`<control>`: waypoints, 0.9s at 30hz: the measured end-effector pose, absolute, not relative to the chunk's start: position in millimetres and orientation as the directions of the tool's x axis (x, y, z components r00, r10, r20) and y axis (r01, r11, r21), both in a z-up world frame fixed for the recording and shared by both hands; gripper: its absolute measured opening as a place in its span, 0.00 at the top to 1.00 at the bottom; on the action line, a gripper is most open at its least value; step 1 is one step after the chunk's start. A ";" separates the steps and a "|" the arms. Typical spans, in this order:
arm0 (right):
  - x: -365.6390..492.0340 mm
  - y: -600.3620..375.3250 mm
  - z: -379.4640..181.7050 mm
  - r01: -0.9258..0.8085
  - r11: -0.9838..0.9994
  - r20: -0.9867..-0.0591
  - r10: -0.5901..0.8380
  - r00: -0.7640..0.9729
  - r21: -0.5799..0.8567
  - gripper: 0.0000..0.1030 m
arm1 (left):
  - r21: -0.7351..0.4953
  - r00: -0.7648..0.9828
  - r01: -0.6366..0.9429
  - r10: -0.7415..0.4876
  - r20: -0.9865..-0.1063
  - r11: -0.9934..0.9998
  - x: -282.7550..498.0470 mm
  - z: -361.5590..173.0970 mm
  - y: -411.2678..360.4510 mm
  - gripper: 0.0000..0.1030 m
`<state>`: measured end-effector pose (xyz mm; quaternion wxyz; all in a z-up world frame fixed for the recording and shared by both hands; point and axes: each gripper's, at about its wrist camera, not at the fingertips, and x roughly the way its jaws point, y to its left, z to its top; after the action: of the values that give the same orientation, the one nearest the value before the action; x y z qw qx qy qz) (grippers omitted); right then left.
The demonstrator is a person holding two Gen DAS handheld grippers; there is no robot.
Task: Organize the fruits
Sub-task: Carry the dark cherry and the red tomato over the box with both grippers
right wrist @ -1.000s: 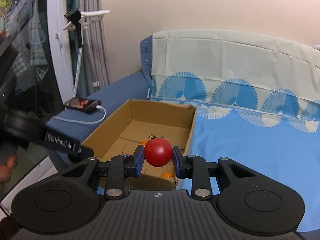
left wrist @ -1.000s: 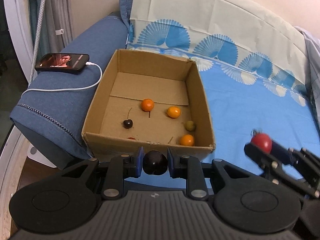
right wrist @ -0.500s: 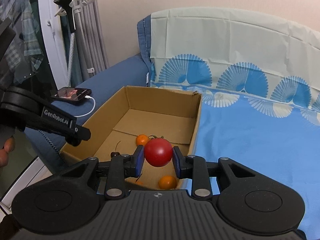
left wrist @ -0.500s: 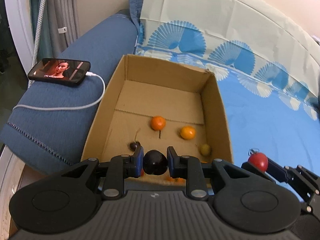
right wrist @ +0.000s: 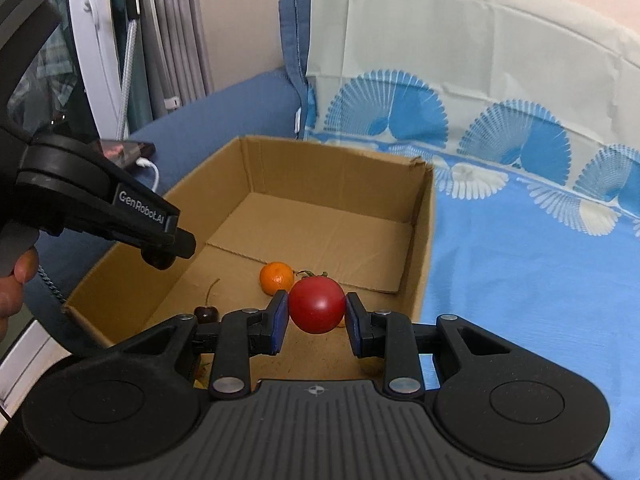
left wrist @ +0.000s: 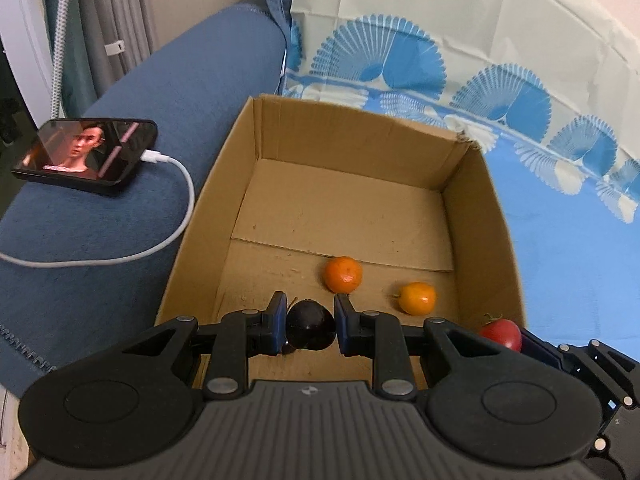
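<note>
1. The left gripper [left wrist: 308,326] is squeezing a dark round fruit [left wrist: 310,330] between its two blue pads. It is holding the fruit over the near end of the cardboard box [left wrist: 468,200].
2. The right gripper [right wrist: 317,312] is squeezing a red tomato [right wrist: 317,309] between its pads. It is holding the tomato over the near right part of the box.
3. Other fruits are lying in the box: an orange one [left wrist: 343,274] near the middle, a yellow-orange one [left wrist: 418,298] to its right, and a small dark cherry [right wrist: 206,313] with a long stem.
4. I think both fruits are about to be dropped into the box.
5. What could go wrong: the two grippers are sitting close together, so they may be bumping if both are going down at once.
6. A round fruit may be rolling when it lands and knocking into the others. The tomato looks soft, so a hard squeeze or a long fall may be hurting it.
7. The tomato is near the right wall, so a slip may be sending it out onto the blue sheet [right wrist: 540,280].
8. The left view is showing the phone [left wrist: 86,156] and its white cable [left wrist: 176,236] on the sofa arm, and the yellow-orange fruit clearly.
9. The right view is showing the cherry, the person's hand [right wrist: 14,284] on the left gripper, and the tomato up close. It is almost hiding the yellow-orange fruit behind the tomato.
</note>
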<state>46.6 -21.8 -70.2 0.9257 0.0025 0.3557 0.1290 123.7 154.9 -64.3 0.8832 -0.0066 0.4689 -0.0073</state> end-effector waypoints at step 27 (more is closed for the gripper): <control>77.3 -6.9 -113.7 -0.292 0.955 -0.717 0.233 0.657 0.043 0.69 | 0.072 0.462 0.002 0.063 -0.884 0.997 164.4 -131.5 159.4 0.73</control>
<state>77.3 -6.9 -113.7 0.9094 -0.0377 0.3882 0.1443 164.4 159.4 -131.5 0.8545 0.0312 0.5182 0.0178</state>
